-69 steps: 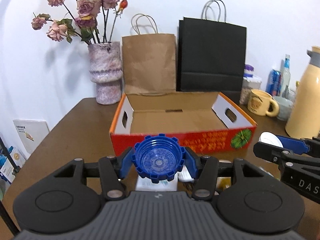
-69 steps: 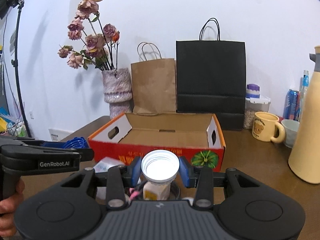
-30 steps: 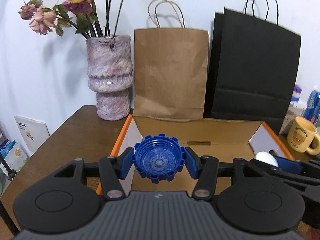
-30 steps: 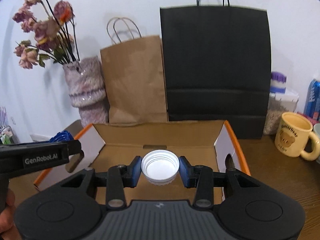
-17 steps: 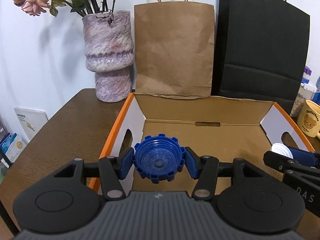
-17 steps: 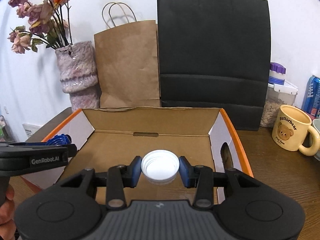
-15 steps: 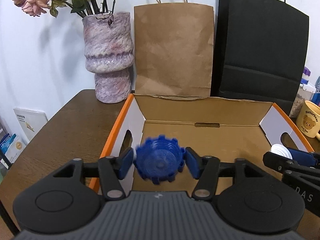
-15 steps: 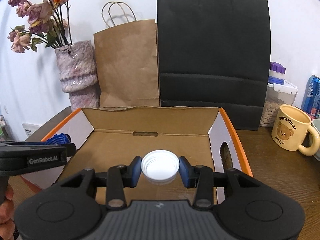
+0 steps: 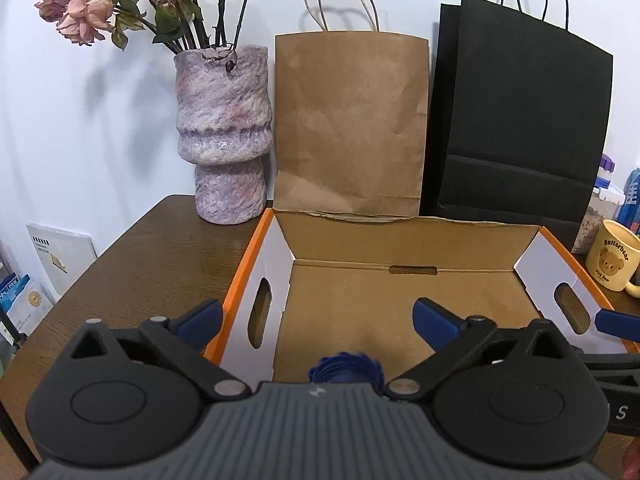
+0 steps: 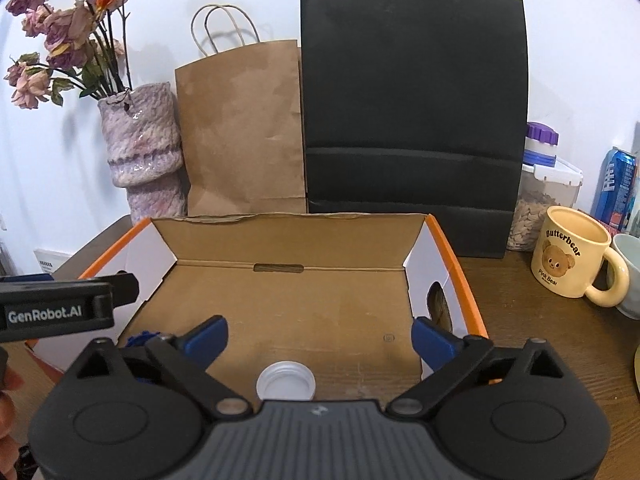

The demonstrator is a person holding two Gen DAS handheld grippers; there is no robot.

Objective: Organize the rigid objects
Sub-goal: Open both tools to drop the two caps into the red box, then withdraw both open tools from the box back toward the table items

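My left gripper hovers over the near left part of the open cardboard box. Its jaws are opening wide, with nothing between them. The blue toothed lid lies on the box floor just below, half hidden by the gripper body. In the right wrist view, my right gripper is over the box, its jaws opening too and empty. The white lid rests on the cardboard floor under it. A sliver of the blue lid shows at the left, below the left gripper.
Behind the box stand a mottled vase with dried roses, a brown paper bag and a black paper bag. A yellow bear mug, a lidded jar and a blue can are at the right. A person's fingers show at the left edge.
Both grippers have opened from shut. The blue lid has dropped from the left jaws and the white lid from the right jaws onto the box floor.
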